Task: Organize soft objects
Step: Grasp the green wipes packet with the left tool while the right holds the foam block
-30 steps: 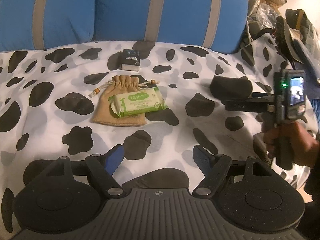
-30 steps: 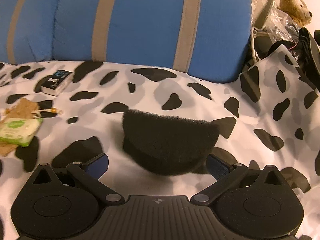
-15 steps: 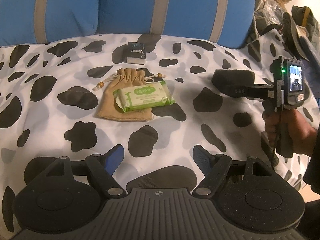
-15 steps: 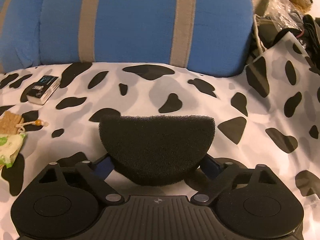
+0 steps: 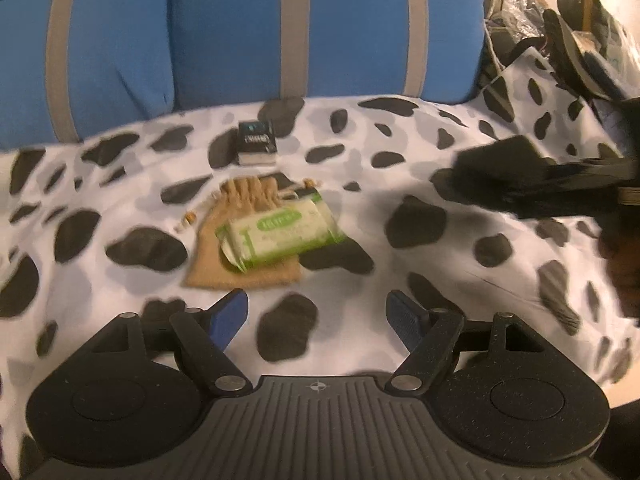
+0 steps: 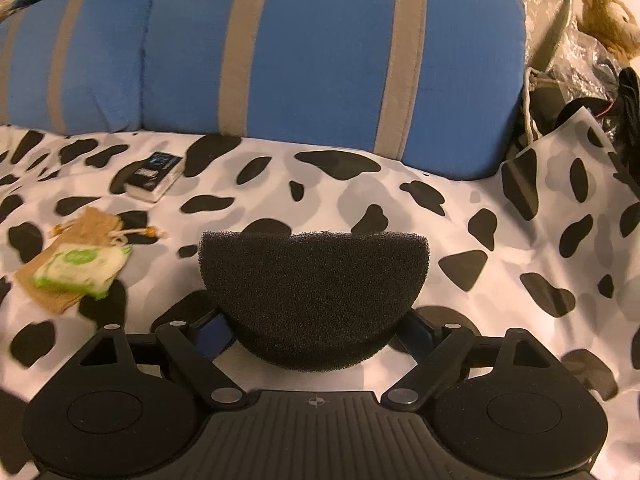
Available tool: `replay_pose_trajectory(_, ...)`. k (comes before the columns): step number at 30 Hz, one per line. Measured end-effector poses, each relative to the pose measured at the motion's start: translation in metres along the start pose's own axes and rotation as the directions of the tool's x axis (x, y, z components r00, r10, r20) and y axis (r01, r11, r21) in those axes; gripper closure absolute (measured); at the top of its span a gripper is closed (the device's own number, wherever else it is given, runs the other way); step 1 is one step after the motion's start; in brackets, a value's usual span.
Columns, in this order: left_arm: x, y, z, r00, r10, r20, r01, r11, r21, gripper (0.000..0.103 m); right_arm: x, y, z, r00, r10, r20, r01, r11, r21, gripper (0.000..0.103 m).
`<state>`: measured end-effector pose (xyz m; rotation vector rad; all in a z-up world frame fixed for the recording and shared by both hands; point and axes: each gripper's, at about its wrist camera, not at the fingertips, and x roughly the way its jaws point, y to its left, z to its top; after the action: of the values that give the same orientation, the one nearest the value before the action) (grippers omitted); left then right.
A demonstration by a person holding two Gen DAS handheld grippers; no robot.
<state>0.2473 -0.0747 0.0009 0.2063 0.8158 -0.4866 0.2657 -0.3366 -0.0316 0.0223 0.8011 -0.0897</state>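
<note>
The right gripper is closed on a black foam sponge, a half-round piece with its flat edge uppermost; its blue-padded fingers press against the sponge's lower sides, and the sponge is held clear above the cow-print bedspread. In the left wrist view the same sponge shows as a dark blur at the right side of the bed, with the right gripper behind it too smeared to make out in detail. The left gripper hangs with its jaws spread wide and nothing between them, its blue fingers over the near part of the bedspread. Just beyond them, toward the middle of the bed, a green-and-white pack of wipes lies tilted on top of a tan drawstring pouch, whose beaded cords trail to the left and toward the head of the bed. Farther back, near the pillows, a small dark box rests on the bedspread, apart from the pouch. Two blue pillows with grey stripes stand along the head of the bed. Past the bed's far right corner sits a heap of bags and dark items, with a brown plush toy on top.
</note>
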Motion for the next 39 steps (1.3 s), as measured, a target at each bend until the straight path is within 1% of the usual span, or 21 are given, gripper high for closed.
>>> replay_pose_trajectory(4, 0.011, -0.001, 0.006, 0.999, 0.044, 0.026, -0.045, 0.998, 0.046, 0.027, -0.026, -0.005, -0.006, 1.0, 0.019, -0.021, -0.019, 1.0, 0.023, 0.015)
replay_pose_trajectory(7, 0.024, -0.006, 0.011, 0.996, 0.084, 0.034, -0.087, 0.99, 0.113, 0.027, -0.048, -0.009, -0.013, 0.999, 0.042, -0.027, -0.041, 0.998, 0.044, 0.015)
replay_pose_trajectory(10, 0.036, -0.012, 0.015, 0.991, 0.121, 0.054, -0.13, 0.97, 0.205, 0.027, -0.067, -0.015, -0.019, 0.998, 0.057, -0.019, -0.056, 0.997, 0.059, 0.014)
replay_pose_trajectory(12, 0.046, -0.015, 0.017, 0.987, 0.146, 0.067, -0.158, 0.955, 0.25, 0.027, -0.079, -0.019, -0.024, 0.998, 0.061, -0.01, -0.06, 0.996, 0.069, 0.014)
replay_pose_trajectory(14, 0.059, -0.018, 0.017, 0.986, 0.158, 0.058, -0.168, 0.942, 0.291, 0.027, -0.088, -0.023, -0.027, 0.998, 0.063, -0.008, -0.063, 0.995, 0.079, 0.014)
replay_pose_trajectory(16, 0.071, -0.022, 0.015, 0.984, 0.169, 0.048, -0.176, 0.929, 0.326, 0.027, -0.097, -0.025, -0.028, 0.998, 0.056, 0.003, -0.056, 0.996, 0.064, 0.014)
replay_pose_trajectory(18, 0.082, -0.025, 0.014, 0.984, 0.176, 0.036, -0.178, 0.924, 0.34, 0.027, -0.105, -0.03, -0.027, 0.999, 0.037, 0.027, -0.039, 0.998, 0.059, 0.014)
replay_pose_trajectory(22, 0.105, -0.03, 0.013, 0.98, 0.196, 0.011, -0.187, 0.913, 0.363, 0.027, -0.109, -0.042, -0.027, 0.998, 0.061, 0.031, -0.064, 0.989, 0.131, 0.014)
replay_pose_trajectory(24, 0.109, -0.028, 0.016, 0.981, 0.192, 0.026, -0.189, 0.919, 0.345, 0.027, -0.108, -0.043, -0.027, 0.997, 0.065, 0.031, -0.069, 0.988, 0.136, 0.014)
replay_pose_trajectory(27, 0.115, -0.022, 0.023, 0.983, 0.183, 0.013, -0.178, 0.933, 0.313, 0.029, -0.109, -0.042, -0.026, 0.997, 0.067, 0.039, -0.072, 0.99, 0.125, 0.014)
replay_pose_trajectory(30, 0.117, -0.017, 0.026, 0.986, 0.166, 0.011, -0.161, 0.942, 0.295, 0.036, -0.11, -0.043, -0.025, 0.996, 0.082, 0.047, -0.087, 0.988, 0.131, 0.014)
replay_pose_trajectory(32, 0.113, -0.016, 0.03, 0.989, 0.146, 0.019, -0.145, 0.947, 0.288, 0.053, -0.11, -0.043, -0.025, 0.995, 0.088, 0.05, -0.094, 0.987, 0.129, 0.014)
replay_pose_trajectory(33, 0.11, -0.016, 0.032, 0.99, 0.141, 0.027, -0.142, 0.948, 0.285, 0.056, -0.11, -0.043, -0.025, 0.995, 0.091, 0.05, -0.097, 0.987, 0.128, 0.014)
replay_pose_trajectory(34, 0.107, -0.016, 0.035, 0.99, 0.135, 0.036, -0.139, 0.95, 0.28, 0.064, -0.11, -0.043, -0.025, 0.994, 0.095, 0.049, -0.1, 0.987, 0.127, 0.014)
replay_pose_trajectory(35, 0.104, -0.016, 0.038, 0.99, 0.131, 0.045, -0.139, 0.951, 0.276, 0.069, -0.111, -0.043, -0.025, 0.994, 0.098, 0.049, -0.103, 0.987, 0.124, 0.014)
replay_pose_trajectory(39, 0.093, -0.009, 0.046, 0.99, 0.123, 0.068, -0.136, 0.959, 0.249, 0.077, -0.112, -0.043, -0.025, 0.994, 0.099, 0.054, -0.105, 0.987, 0.119, 0.014)
